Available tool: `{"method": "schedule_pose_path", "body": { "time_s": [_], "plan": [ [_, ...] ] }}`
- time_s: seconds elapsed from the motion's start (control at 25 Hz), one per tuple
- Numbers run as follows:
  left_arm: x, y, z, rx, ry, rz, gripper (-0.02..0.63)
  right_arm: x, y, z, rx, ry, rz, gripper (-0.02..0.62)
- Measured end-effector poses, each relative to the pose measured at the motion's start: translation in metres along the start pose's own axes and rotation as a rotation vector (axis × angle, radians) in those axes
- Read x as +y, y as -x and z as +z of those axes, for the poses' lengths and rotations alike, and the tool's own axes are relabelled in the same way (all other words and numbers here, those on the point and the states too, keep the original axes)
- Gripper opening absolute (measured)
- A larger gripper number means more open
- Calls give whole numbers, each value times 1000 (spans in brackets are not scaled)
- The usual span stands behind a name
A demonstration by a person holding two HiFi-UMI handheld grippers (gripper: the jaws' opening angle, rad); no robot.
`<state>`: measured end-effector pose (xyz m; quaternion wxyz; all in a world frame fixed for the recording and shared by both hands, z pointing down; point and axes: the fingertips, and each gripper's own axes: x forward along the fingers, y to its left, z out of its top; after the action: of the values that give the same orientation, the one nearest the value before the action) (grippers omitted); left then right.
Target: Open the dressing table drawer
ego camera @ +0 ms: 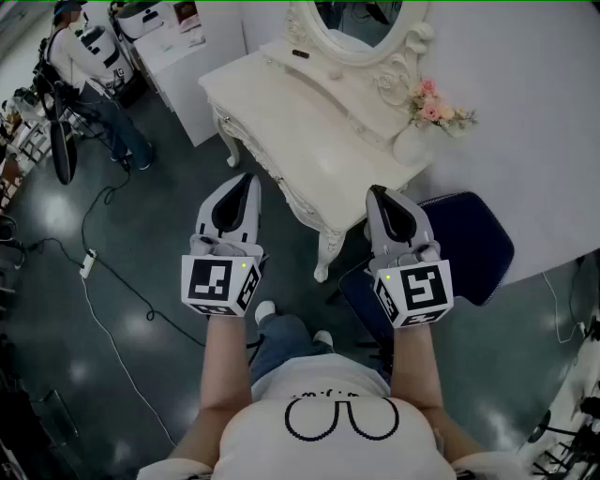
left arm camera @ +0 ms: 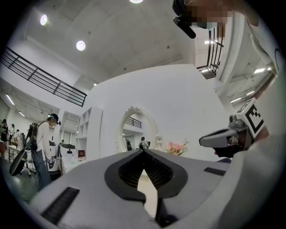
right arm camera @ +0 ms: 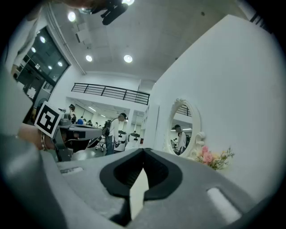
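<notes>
White table stands just ahead of left gripper and right gripper, both clenched empty, not touching it.

Ahead of my left claw and my right claw stands the dressing table, its carved front close to both tips. Its corner leg stands below, between my two claws. Just right of my right claw a dark blue stool blocks the low room. Beyond, the mirror and the flowers close the table's back edge. Left of my left claw the floor is open apart from a cable; a person and a white cabinet stand well apart.
</notes>
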<state>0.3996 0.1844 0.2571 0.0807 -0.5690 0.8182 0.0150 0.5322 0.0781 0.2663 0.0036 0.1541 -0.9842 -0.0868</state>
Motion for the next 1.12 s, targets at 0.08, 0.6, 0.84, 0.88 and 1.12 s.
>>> {"method": "schedule_pose_path", "body": {
  "time_s": [0.08, 0.6, 0.84, 0.88, 1.12],
  "plan": [
    [8, -6, -4, 0, 4, -2, -2, 0, -9, -2, 2, 0, -4, -4],
    [124, -64, -34, 20, 31, -74, -2, 29, -134, -8, 10, -90, -38, -5],
    [209, -87, -40, 22, 43, -98, -2, 63, -210, -3, 21, -88, -59, -3],
    [222, -89, -42, 27, 46, -99, -2, 70, -220, -4, 29, -86, -59, -3],
    [281, -105, -62, 46, 62, -106, -2, 91, -275, -14, 65, -79, -70, -3]
  ]
}}
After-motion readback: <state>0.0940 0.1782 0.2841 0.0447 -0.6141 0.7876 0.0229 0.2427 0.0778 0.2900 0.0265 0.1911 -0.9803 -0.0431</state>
